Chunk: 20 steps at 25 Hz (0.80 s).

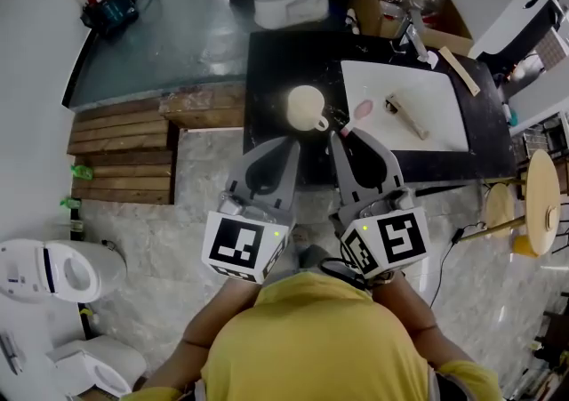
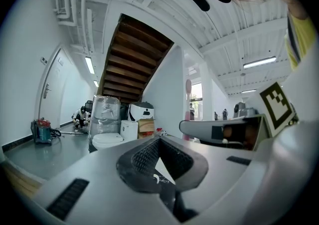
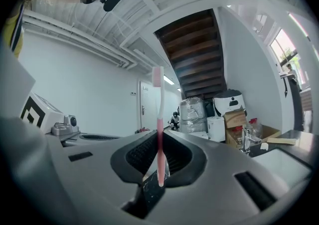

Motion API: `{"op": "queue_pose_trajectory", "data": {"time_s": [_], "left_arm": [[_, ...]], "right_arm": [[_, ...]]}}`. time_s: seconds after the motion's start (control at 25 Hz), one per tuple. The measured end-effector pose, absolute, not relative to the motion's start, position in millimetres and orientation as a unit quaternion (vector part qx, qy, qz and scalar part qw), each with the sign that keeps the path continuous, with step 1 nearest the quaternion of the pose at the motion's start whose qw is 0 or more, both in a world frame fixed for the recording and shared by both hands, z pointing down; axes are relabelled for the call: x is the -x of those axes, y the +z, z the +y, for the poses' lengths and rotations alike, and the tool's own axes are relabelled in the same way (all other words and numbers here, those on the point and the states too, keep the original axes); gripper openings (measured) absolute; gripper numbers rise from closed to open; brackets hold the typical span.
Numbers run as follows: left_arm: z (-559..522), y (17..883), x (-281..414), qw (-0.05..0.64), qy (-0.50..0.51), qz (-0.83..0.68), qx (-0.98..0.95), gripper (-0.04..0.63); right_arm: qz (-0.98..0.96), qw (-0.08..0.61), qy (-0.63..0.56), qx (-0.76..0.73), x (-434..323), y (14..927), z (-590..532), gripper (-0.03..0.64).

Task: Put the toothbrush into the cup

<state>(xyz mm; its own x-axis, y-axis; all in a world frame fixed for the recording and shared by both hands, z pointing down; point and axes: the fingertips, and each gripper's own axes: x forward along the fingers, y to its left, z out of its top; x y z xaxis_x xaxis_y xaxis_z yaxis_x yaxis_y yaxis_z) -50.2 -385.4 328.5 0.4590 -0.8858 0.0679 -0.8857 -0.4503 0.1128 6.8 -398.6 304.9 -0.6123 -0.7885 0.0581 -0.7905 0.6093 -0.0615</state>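
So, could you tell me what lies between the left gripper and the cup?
Nothing does. In the head view, only a short stretch of bare black countertop separates the left gripper from the cup.

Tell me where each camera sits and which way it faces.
Head view: on the person's head, facing steeply down at the counter, cup and sink; the yellow shirt, left claw and right claw show.
Left gripper view: rides the left claw, shut and empty, facing across the room toward the staircase; a yellow sleeve shows.
Right gripper view: rides the right claw, shut on the toothbrush, facing likewise.
Shared: both gripper views show the staircase and wrapped toilet.
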Motion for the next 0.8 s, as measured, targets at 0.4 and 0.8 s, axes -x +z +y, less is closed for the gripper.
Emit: {"op": "queue_pose_trajectory", "data": {"time_s": [0.4,0.8], "left_arm": [[-425.9,344.2,57.9,0.083,0.02,-0.505,-0.859,0.011],[-471.6,365.9,61.2,0.106,0.039,-0.484,-0.868,0.011]], "right_arm": [[-0.89,0.022,0.057,-0.452,2.5,321.8,-450.3,0.046],[-0.883,0.034,0.07,-0.464,15.3,348.7,-507.9,0.046]]}}
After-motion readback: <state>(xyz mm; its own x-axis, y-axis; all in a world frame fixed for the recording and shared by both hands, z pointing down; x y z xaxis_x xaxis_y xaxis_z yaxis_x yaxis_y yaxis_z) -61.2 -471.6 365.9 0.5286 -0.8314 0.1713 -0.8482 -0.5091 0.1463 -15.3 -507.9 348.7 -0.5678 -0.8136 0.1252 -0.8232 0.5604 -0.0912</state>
